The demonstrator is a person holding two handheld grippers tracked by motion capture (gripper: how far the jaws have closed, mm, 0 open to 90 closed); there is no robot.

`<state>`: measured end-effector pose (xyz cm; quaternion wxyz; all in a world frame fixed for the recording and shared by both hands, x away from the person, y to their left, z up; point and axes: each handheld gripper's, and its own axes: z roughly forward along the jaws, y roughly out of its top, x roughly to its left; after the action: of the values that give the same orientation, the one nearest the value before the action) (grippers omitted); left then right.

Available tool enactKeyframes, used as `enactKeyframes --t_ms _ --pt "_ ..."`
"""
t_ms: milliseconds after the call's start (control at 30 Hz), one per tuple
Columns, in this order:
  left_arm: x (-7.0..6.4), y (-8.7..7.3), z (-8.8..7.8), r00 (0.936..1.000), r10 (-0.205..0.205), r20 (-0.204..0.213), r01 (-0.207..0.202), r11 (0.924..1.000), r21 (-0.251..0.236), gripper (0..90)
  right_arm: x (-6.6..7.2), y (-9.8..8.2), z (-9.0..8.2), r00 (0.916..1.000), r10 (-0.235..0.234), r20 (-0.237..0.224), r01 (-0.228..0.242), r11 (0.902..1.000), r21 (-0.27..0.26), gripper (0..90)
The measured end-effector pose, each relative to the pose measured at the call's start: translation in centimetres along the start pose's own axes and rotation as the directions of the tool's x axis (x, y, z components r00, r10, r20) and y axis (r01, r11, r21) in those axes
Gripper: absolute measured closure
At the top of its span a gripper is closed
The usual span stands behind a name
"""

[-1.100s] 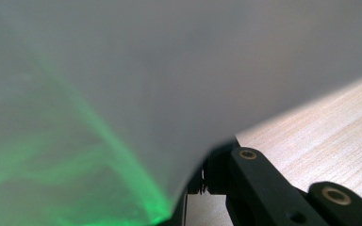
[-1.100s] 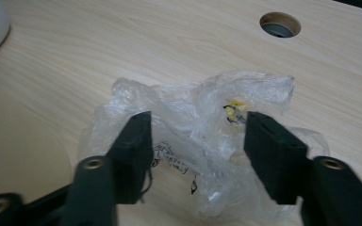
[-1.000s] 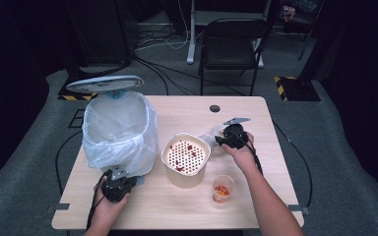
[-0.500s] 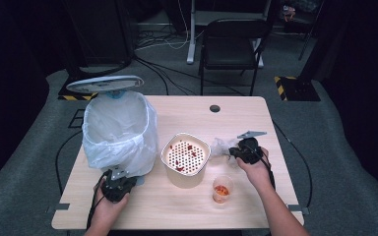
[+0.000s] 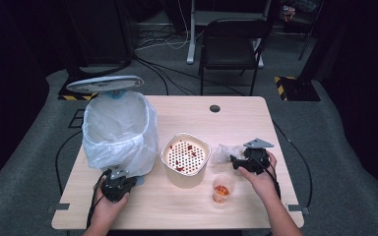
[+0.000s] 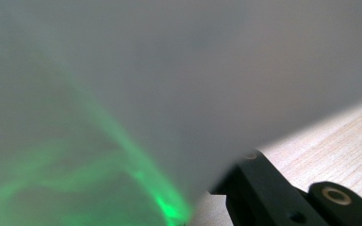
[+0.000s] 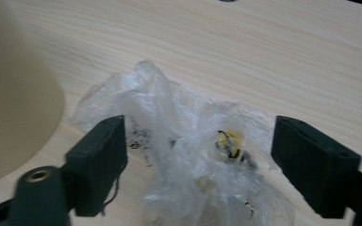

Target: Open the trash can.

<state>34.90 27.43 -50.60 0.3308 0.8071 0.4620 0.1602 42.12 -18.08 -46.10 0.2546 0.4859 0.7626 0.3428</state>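
A crumpled clear plastic wrapper [image 7: 188, 155] with a yellow and black mark lies on the wooden table [image 5: 256, 118], right of the cream perforated bowl [image 5: 170, 172]. My right gripper [image 7: 200, 141] stands open around the wrapper, one jaw on each side, pads off it. Its jaws have just been opening. In the high view the right gripper [image 5: 235, 161] points left at the wrapper [image 5: 221, 152]. My left gripper [image 5: 120, 175] sits shut at the foot of the bin's white bag [image 5: 118, 132]. The blurred bag film [image 6: 122, 94] hangs right against one black finger [image 6: 264, 193].
A small clear cup [image 5: 221, 189] with orange-red bits stands just in front of the bowl, near my right hand. The bin's lid [image 5: 106, 83] stands raised behind the bag. A cable hole [image 5: 214, 108] marks the far side. A chair [image 5: 231, 39] stands beyond the table.
My right gripper came toward the near edge and slightly right, the crumpled wrapper coming along with it, and its jaws now stand apart. The left hand kept still.
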Motion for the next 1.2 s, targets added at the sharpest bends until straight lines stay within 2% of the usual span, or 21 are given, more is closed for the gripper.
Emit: enactKeyframes --t_ms 33,167,367,433,467,533,600,667,700,733,767,800,833,900,933,967,1000,1067,1100,1133,1200 --pt "-0.6 -0.1 0.5 0.9964 -0.083 0.016 0.084 0.994 -0.07 88.0 -0.2 -0.1 0.3 1.0 0.003 0.004 -0.003 1.0 0.007 14.9" --pt "-0.6 -0.1 0.5 0.9964 -0.084 0.016 0.085 0.9938 -0.072 87.9 -0.9 -0.6 1.7 0.9988 0.048 0.009 -0.049 0.9975 0.052 13.5" --pt "-0.6 -0.1 0.5 0.9961 -0.087 0.014 0.087 0.9937 -0.071 87.9 -1.7 -2.1 3.2 0.9915 0.129 0.02 -0.13 0.9857 0.107 14.9" --pt "-0.7 -0.1 0.5 0.9959 -0.089 0.012 0.09 0.9932 -0.074 87.7 -2.0 -2.5 3.6 0.9909 0.134 0.008 -0.134 0.9831 0.125 17.6" --pt "-0.1 -0.1 0.0 0.9999 -0.013 -0.007 0.013 0.9999 -0.003 87.7 -2.1 -2.6 3.7 0.9907 0.136 -0.004 -0.134 0.9832 0.124 20.1" --pt "-0.2 -0.2 0.0 0.9996 -0.025 -0.013 0.024 0.9997 -0.007 87.7 -2.2 -2.7 3.7 0.9885 0.149 -0.021 -0.146 0.9811 0.128 28.0" --pt "-0.2 -0.2 0.0 0.9999 -0.013 -0.009 0.013 0.9999 -0.006 87.7 -2.5 -2.8 3.7 0.9881 0.151 -0.028 -0.147 0.9819 0.119 37.4" --pt "-0.3 -0.2 0.0 0.9996 -0.022 -0.017 0.022 0.9997 -0.008 87.8 -2.7 -2.9 3.8 0.9859 0.16 -0.049 -0.153 0.9809 0.119 42.8" --pt "-0.8 -0.3 0.4 0.9961 -0.086 -0.018 0.085 0.9947 -0.058 87.8 -2.8 -2.9 3.8 0.9856 0.161 -0.052 -0.154 0.9805 0.122 46.3" --pt "-0.5 -0.2 0.1 0.9993 -0.033 -0.02 0.032 0.9992 -0.023 87.8 -2.8 -2.9 3.8 0.9872 0.151 -0.051 -0.145 0.9822 0.12 50.2" --pt "-0.3 -0.2 0.0 0.9997 -0.014 -0.02 0.014 0.9999 -0.008 87.8 -2.8 -2.9 3.8 0.987 0.151 -0.055 -0.143 0.9821 0.122 53.6" --pt "-0.4 -0.2 0.0 0.9996 -0.017 -0.021 0.017 0.9998 -0.008 87.8 -2.9 -3.0 3.8 0.9875 0.147 -0.058 -0.139 0.9826 0.124 56.7" --pt "-0.4 -0.2 0.0 0.9996 -0.018 -0.022 0.018 0.9998 -0.009 87.8 -3.0 -3.0 3.8 0.9906 0.122 -0.062 -0.114 0.9857 0.124 59.4" --pt "-0.3 -0.2 0.0 0.9998 -0.012 -0.017 0.012 0.9999 -0.01 87.8 -2.9 -2.9 3.7 0.9881 0.139 -0.066 -0.13 0.9835 0.126 63.9" --pt "-0.8 -0.3 0.4 0.9968 -0.078 -0.014 0.077 0.9952 -0.06 87.8 -2.8 -2.9 3.6 0.9859 0.15 -0.074 -0.14 0.9817 0.13 66.0" --pt "-0.8 -0.3 0.4 0.9964 -0.083 -0.017 0.081 0.9948 -0.062 87.8 -2.9 -2.8 3.5 0.9876 0.133 -0.084 -0.122 0.9843 0.128 67.5" --pt "-0.7 -0.3 0.3 0.9979 -0.064 -0.007 0.064 0.9965 -0.054 87.9 -3.0 -2.7 3.4 0.9879 0.123 -0.095 -0.11 0.9859 0.126 68.3" --pt "-0.8 -0.3 0.4 0.9963 -0.084 -0.018 0.082 0.9947 -0.062 87.9 -2.7 -2.3 3.1 0.9872 0.124 -0.1 -0.111 0.9856 0.128 69.4" --pt "-0.5 -0.2 0.2 0.9994 -0.034 -0.009 0.034 0.9988 -0.034 87.9 -2.6 -2.1 3.0 0.988 0.113 -0.105 -0.1 0.9875 0.122 69.9" --pt "-0.7 -0.3 0.3 0.9981 -0.061 -0.007 0.061 0.9967 -0.055 87.9 -2.5 -1.9 2.8 0.988 0.11 -0.108 -0.096 0.9875 0.125 70.3" --pt "-0.7 -0.3 0.3 0.9976 -0.069 -0.007 0.068 0.996 -0.058 87.9 -2.3 -1.4 2.4 0.9889 0.09 -0.119 -0.076 0.9905 0.115 70.8"
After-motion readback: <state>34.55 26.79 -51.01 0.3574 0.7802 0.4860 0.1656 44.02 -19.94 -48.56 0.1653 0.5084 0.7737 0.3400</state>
